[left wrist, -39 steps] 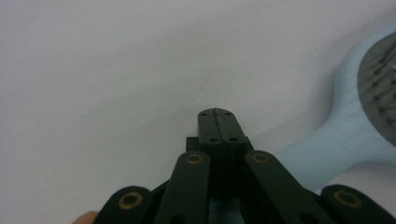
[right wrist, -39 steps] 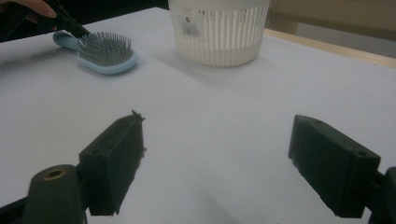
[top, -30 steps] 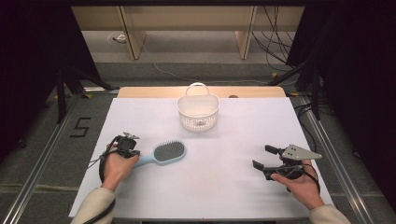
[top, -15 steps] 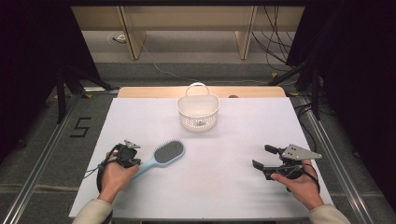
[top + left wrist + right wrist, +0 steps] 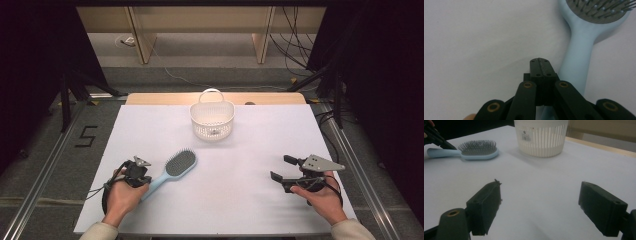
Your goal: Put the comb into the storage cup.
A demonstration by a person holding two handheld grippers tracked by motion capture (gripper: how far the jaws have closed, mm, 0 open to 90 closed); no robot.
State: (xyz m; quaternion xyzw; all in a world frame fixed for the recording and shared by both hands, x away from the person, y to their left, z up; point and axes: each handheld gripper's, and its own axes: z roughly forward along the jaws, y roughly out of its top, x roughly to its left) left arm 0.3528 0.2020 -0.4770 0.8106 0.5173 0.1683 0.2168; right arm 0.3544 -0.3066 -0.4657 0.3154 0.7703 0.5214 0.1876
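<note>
Early stage: the hairbrush (image 5: 172, 170) is lying flat on the white table (image 5: 240, 200), well short of the basket (image 5: 212, 120); lifting and placing are being left to do. The left gripper (image 5: 540, 65) is being held shut, empty, beside the handle. The right gripper (image 5: 544, 205) is being held wide open, empty.

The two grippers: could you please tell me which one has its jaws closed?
The left gripper, beside the light blue hairbrush's handle, has its jaws pressed together on nothing. The right gripper holds its jaws wide apart over bare table.
</note>
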